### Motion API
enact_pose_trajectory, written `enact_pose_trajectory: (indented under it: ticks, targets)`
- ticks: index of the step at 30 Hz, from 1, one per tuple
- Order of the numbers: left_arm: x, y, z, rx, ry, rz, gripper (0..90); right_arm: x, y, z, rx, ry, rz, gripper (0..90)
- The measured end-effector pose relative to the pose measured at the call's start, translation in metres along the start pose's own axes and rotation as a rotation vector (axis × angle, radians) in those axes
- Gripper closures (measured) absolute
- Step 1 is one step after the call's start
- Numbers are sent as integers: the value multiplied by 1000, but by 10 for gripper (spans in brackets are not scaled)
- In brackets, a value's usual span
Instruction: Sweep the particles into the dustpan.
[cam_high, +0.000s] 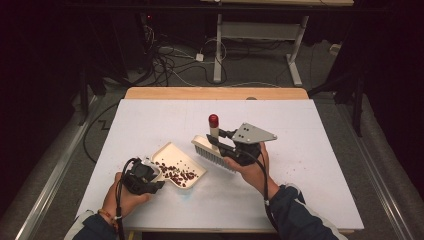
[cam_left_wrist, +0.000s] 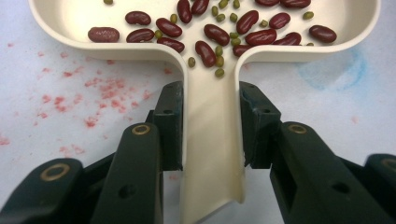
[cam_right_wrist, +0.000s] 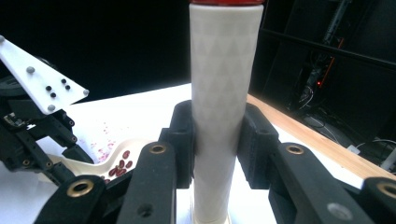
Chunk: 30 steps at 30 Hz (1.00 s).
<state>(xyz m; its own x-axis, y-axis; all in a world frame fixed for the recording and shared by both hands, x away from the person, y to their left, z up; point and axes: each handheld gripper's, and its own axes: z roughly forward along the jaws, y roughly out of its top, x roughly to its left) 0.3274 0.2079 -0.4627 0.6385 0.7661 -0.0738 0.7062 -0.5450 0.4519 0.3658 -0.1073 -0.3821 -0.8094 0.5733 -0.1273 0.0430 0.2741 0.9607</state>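
A cream dustpan (cam_high: 176, 161) lies on the white table at front left, with red kidney beans (cam_left_wrist: 217, 33) and small green beans (cam_left_wrist: 219, 50) in its tray. My left gripper (cam_left_wrist: 211, 126) is shut on the dustpan's handle (cam_left_wrist: 211, 158), and it appears in the high view too (cam_high: 155, 175). A hand brush (cam_high: 214, 154) with pale bristles and a red-capped white handle (cam_right_wrist: 218, 93) stands tilted just right of the pan. My right gripper (cam_right_wrist: 218, 140) is shut on that handle, bristles pointing down over the table (cam_high: 217, 142).
Red smears (cam_left_wrist: 93, 93) and a faint blue stain (cam_left_wrist: 336, 70) mark the white table top (cam_high: 310, 165). A wooden strip (cam_high: 215, 93) runs along the far edge. Cables (cam_high: 170, 65) and another table's legs (cam_high: 218, 50) are on the floor beyond.
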Motion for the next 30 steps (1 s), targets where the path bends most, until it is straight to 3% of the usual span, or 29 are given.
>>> enact_pose_trajectory:
  ticks: [13, 23, 30]
  targets:
    - [8, -5, -1, -22, 23, -49, 639, -28, 1, -72, 12, -10, 60, 702]
    - [13, -7, -1, -33, 40, -78, 639, -42, -4, -133, 33, -55, 81, 702]
    - [16, -7, -2, -43, 51, -110, 638, -52, -10, -169, 61, -78, 129, 702]
